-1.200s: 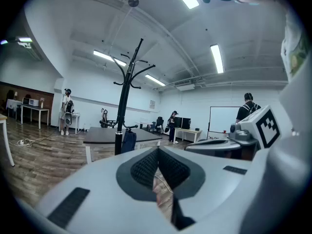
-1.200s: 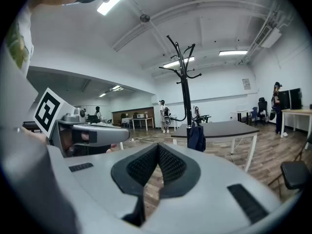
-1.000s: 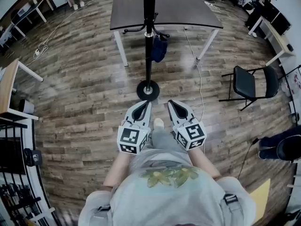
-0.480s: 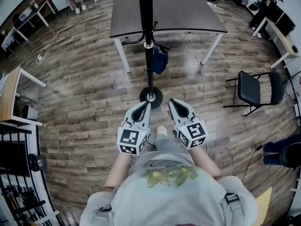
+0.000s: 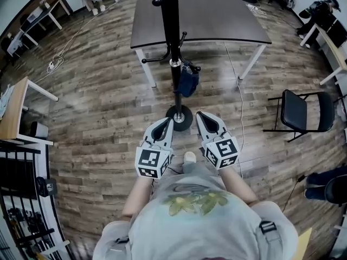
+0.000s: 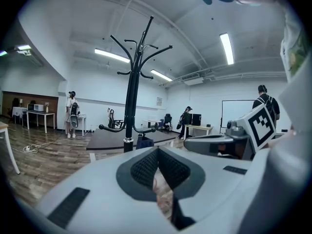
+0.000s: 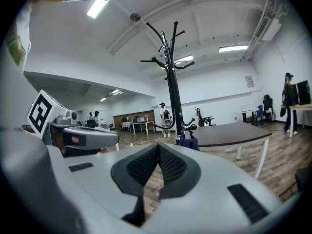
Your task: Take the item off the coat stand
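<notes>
Closing in on the coat stand (image 5: 174,47), the person is bringing the left gripper (image 5: 169,122) and right gripper (image 5: 200,116) nearer than a second ago, both with jaws pressed together and empty. The dark blue bag (image 5: 188,83) is hanging at the pole's three o'clock side, twelve o'clock ahead, probably almost reachable.

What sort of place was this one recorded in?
Probably a large open office or lab workspace: a dark work table on a wood-plank floor, a black folding chair, ceiling strip lights and a whiteboard.
</notes>
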Motion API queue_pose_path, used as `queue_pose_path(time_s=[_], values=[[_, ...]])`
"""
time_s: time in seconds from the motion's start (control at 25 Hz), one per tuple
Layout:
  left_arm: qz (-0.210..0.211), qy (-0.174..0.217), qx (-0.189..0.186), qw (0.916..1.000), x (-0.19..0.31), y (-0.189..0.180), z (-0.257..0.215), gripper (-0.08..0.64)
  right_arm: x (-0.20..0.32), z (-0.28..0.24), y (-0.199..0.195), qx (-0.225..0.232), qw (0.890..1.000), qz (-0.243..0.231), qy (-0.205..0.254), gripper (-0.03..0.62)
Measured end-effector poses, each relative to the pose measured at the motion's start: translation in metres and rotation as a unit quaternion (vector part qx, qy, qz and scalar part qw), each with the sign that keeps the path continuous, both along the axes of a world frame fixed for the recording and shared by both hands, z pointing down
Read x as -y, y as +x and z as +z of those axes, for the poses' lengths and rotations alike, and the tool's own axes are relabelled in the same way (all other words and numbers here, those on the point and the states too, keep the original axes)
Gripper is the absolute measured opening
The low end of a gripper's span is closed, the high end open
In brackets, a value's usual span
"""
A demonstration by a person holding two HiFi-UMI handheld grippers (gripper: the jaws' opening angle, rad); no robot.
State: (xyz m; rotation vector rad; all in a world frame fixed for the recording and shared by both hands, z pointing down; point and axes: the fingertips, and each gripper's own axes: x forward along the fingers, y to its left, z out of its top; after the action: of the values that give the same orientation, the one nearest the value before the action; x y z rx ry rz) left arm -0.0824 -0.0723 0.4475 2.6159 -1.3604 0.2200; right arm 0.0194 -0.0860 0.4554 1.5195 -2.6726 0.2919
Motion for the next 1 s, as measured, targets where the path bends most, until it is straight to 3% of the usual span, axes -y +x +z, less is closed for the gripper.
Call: queue_pose_path(time_s=[0.16,0.8,1.0], values=[[-0.002,0.001,0.002,1.0000,0.017,0.005,0.002,0.015,0.019,0.002,0.003,0.003,1.000,-0.008,-0.001,0.012],[-0.019,-0.001,0.003,0.9998,0.064,0.026,0.014,0.015,0.083,0.017,0.019,-0.010,0.999,-0.041,-0.019,0.191],[-0.022,-0.009,0.003,0.9997,0.067,0.025,0.020,0.015,0.092,0.027,0.017,-0.018,0.998,-0.044,-0.029,0.219]])
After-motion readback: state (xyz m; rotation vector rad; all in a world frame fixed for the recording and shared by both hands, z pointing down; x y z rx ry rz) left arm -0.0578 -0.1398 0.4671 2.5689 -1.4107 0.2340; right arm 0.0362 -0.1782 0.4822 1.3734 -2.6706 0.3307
